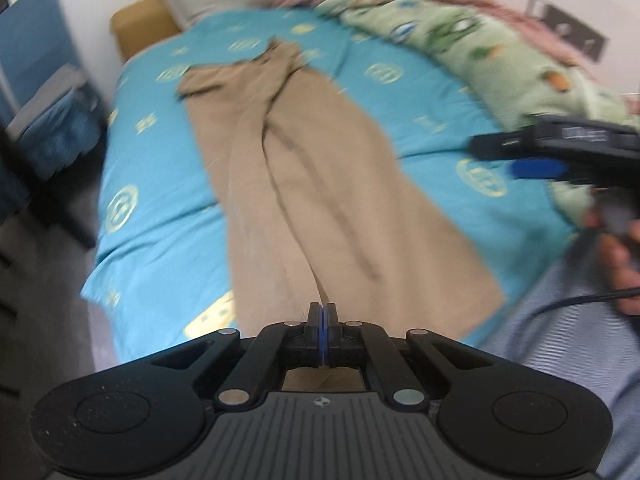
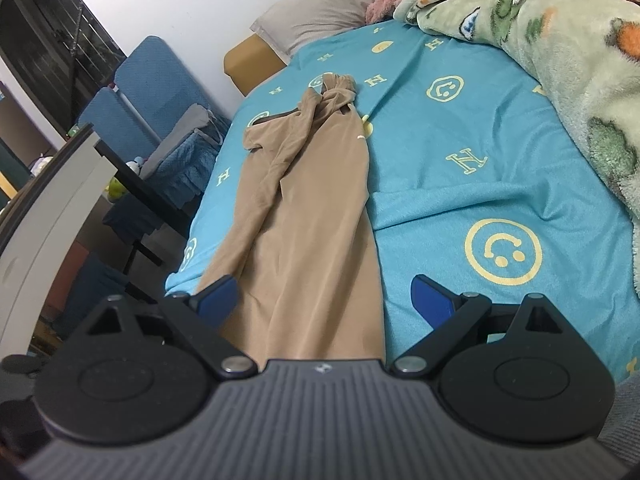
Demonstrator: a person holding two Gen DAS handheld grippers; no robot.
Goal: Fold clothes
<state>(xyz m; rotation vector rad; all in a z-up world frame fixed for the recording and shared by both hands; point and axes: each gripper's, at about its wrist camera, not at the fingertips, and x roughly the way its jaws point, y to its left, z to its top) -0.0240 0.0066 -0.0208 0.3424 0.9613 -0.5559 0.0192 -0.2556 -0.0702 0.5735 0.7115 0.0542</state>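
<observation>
Tan garment (image 2: 304,216) near bed edge, left tongs (image 1: 324,312) pinching hem, right tongs (image 2: 325,300) spread

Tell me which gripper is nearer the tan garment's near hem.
Left. The left gripper is shut at the near hem of the tan garment, apparently pinching it. The right gripper is open, its fingers straddling the garment without gripping.
</observation>
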